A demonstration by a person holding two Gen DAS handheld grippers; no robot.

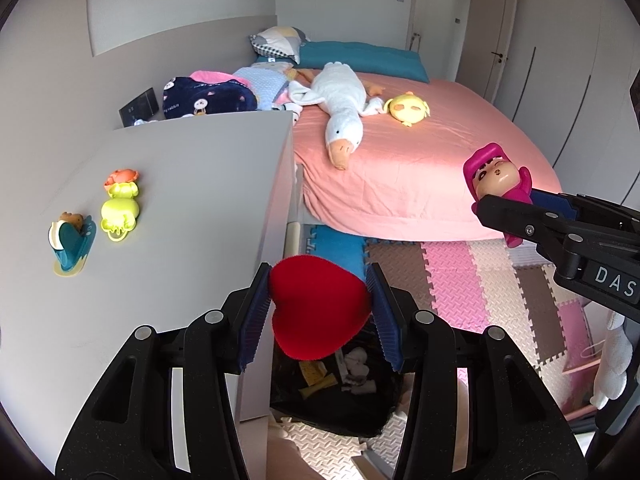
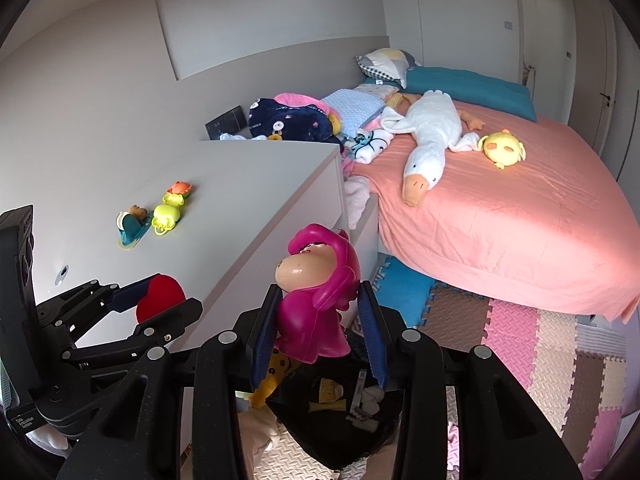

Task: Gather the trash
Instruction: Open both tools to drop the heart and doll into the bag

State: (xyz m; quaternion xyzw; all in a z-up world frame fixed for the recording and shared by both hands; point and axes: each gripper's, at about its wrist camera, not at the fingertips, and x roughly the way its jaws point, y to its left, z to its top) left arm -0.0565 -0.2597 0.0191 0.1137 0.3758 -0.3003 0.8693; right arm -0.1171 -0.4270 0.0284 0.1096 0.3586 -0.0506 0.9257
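Foam-tiled bedroom floor held the black trash bag, which lay at six o'clock beneath both claws. My left gripper clamped a red heart; my right gripper pinched a pink figurine, equally near.

We see a white goose plush lying on a pink bed, a yellow chick plush at its three o'clock. At nine o'clock, small toys sit on a grey cabinet.
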